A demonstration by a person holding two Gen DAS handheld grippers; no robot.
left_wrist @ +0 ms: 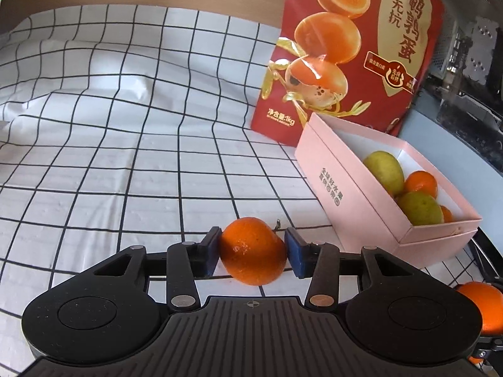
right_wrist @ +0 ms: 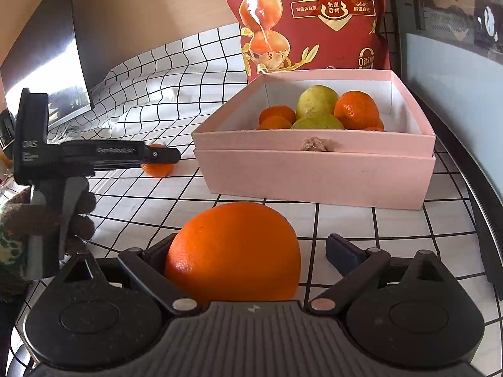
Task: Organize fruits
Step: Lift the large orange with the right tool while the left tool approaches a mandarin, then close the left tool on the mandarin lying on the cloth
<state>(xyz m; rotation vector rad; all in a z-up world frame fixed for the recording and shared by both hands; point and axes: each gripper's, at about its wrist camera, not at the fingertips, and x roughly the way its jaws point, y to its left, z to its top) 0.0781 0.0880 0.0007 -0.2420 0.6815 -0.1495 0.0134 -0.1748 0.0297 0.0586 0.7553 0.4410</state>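
Small orange [left_wrist: 251, 251] beside fruit-filled pink box [left_wrist: 361, 207]

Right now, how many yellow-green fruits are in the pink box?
2. One yellow-green fruit sits toward the back of the pink box; the other lies just in front of it, among the oranges. More may be hidden below the rim.

Gridded cloth [left_wrist: 125, 157] ahead of the claw looks matt and wrinkly. Pink box [left_wrist: 345, 201] to its right is matt cardboard, red bag [left_wrist: 345, 62] behind that is glossy plastic. Pinched mandarin [left_wrist: 251, 251] has shiny, pebbly skin.

"1kg" on red bag [left_wrist: 345, 47]; "DAS" on left gripper [right_wrist: 160, 154]
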